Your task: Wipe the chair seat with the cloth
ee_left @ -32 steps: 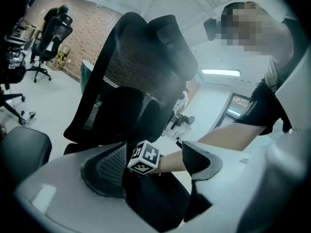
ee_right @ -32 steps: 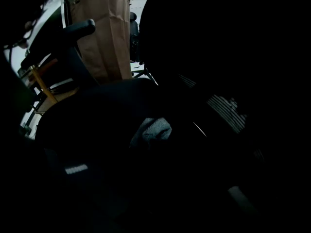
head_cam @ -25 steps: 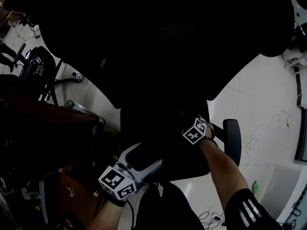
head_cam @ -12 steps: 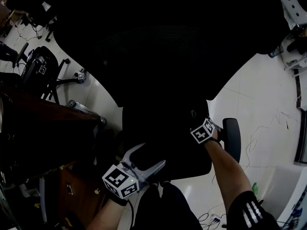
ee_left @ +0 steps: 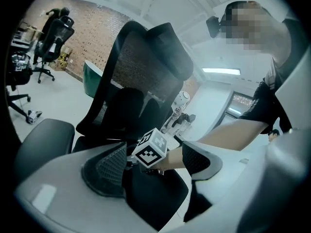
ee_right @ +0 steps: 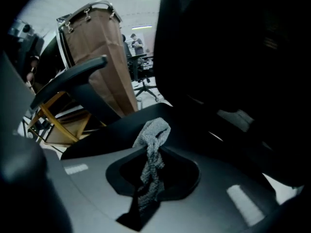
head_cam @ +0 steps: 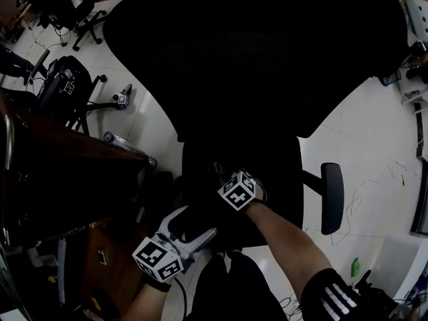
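White floor tiles (head_cam: 361, 132) surround the black chair. Over its seat (head_cam: 277, 179) my right claw (ee_right: 154, 168) is clenched on the grey cloth (ee_right: 151, 140), whose free end seems to touch the seat. Left claw (ee_left: 155, 165) is released and holds nothing. I judge the cloth light and limp. It will rope up, so I'd grip a broader fold.

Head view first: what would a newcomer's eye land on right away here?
The huge black chair backrest fills the upper head view. Below it, over the chair seat, the right gripper is shut on a bunched grey cloth. The left gripper hovers open at the seat's near-left edge.
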A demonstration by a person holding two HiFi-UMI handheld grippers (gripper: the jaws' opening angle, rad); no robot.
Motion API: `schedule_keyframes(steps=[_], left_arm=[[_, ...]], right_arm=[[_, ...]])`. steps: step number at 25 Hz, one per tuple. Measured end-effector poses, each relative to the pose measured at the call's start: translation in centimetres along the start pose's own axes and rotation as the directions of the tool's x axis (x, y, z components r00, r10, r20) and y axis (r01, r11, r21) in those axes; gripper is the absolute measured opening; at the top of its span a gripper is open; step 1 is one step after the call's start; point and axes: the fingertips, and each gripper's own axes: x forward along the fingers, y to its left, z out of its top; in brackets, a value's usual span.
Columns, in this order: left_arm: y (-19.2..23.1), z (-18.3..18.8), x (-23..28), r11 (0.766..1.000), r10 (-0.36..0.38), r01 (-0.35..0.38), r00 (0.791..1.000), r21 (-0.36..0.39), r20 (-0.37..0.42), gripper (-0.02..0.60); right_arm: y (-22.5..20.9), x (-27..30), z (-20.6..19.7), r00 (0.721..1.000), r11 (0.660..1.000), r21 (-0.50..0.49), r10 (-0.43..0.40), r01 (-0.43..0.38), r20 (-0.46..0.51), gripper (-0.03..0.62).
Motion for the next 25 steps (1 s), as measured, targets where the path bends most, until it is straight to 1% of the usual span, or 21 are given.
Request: schedule_keyframes(steps=[3,5,7,10,14,17,21,25], left_arm=[[0.3,-0.2,-0.7,1.0,0.013,-0.013,1.0,-0.006,0.004,0.382],[0.5,-0.4,-1.0,1.0,0.013,-0.013,1.0,-0.013,0.011,0.382],[0.5,-0.7,-1.0,1.0,0.01,-0.01,1.0,-0.017,0.013,0.382],[0.4,-1.3,-0.8,1.0,0.004,-0.003,1.0,-0.022,0.008,0.383],[-0.3,-1.9,0.0,1.0,-0.021,0.021,1.0,-0.021,-0.01,0.382],[-1.5,-2.0,1.1,0.999,-0.05,0.05,0.999,-0.02,-0.014,0.382],[-3.3,-1.9,2.9,0.996,-0.087,0.087,0.996,-0.007,-0.036,0.382],[-4.2,-2.6,3.5,0.993,-0.115,0.115,0.992,-0.005,-0.048,0.382]], right_arm=[[3.7,2.4,0.6,0.998,0.997,-0.049,0.059,-0.06,-0.022,0.046],[5.1,3.7,0.3,0.995,0.994,-0.071,0.085,-0.089,-0.045,0.046],[5.6,4.6,-0.2,0.993,0.992,-0.072,0.096,-0.1,-0.064,0.046],[5.0,4.8,-1.4,0.993,0.994,-0.059,0.086,-0.091,-0.076,0.046],[2.8,3.6,-4.3,0.993,0.998,-0.045,0.037,-0.042,-0.11,0.046],[-0.2,1.4,-8.1,0.988,1.0,-0.021,-0.01,0.007,-0.151,0.046],[-4.7,-2.7,-13.0,0.972,0.997,-0.032,-0.078,0.073,-0.22,0.046],[-8.1,-6.2,-17.3,0.962,0.988,0.046,-0.134,0.149,-0.237,0.046]])
